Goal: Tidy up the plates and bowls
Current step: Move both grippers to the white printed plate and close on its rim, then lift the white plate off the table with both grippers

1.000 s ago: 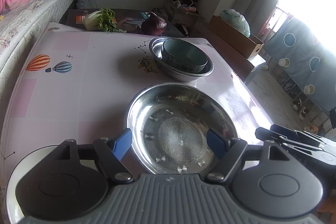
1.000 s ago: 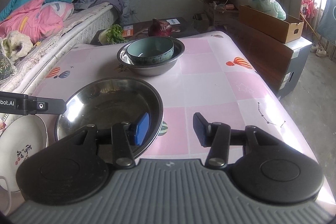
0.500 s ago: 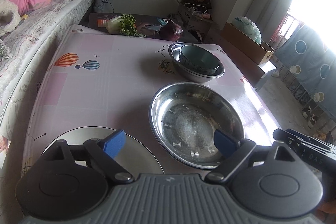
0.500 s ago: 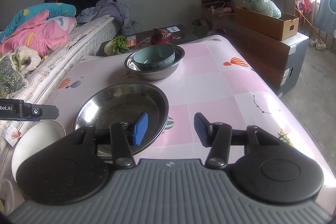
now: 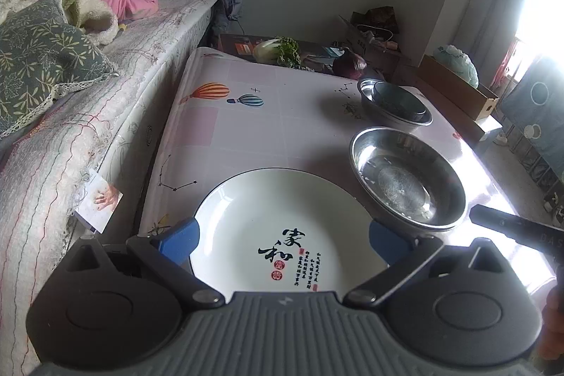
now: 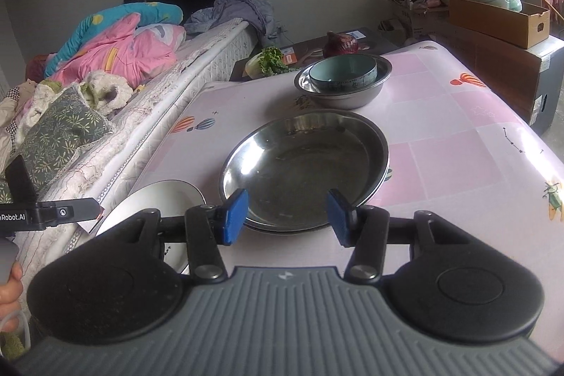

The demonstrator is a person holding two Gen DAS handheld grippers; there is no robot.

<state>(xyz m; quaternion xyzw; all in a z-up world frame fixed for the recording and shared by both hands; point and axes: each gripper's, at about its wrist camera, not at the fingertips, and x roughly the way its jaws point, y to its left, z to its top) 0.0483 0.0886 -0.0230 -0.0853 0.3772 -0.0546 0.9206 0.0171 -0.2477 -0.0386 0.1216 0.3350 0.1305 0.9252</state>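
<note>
A white plate (image 5: 275, 221) with black characters lies at the table's near left corner. My left gripper (image 5: 282, 240) hovers just above it, its jaws opening and spread about as wide as the plate, its blue pads clear of the rim. To the right sits a shallow steel bowl (image 5: 405, 178), also seen in the right wrist view (image 6: 306, 161). My right gripper (image 6: 287, 217) is open over that bowl's near rim, nothing between its pads. Farther back a teal bowl (image 6: 342, 71) rests inside a deeper steel bowl (image 6: 345, 94).
A bed (image 5: 105, 87) with pillows and quilts runs along the table's left edge. A cabbage (image 5: 278, 50) and a purple vegetable (image 6: 340, 44) lie on a low stand behind the table (image 6: 458, 136). Cardboard boxes (image 6: 500, 16) stand at the right.
My left gripper swung left from the shallow steel bowl to the white plate and its jaws widened. My right gripper shifted so the steel bowl now lies between its fingers' lines.
</note>
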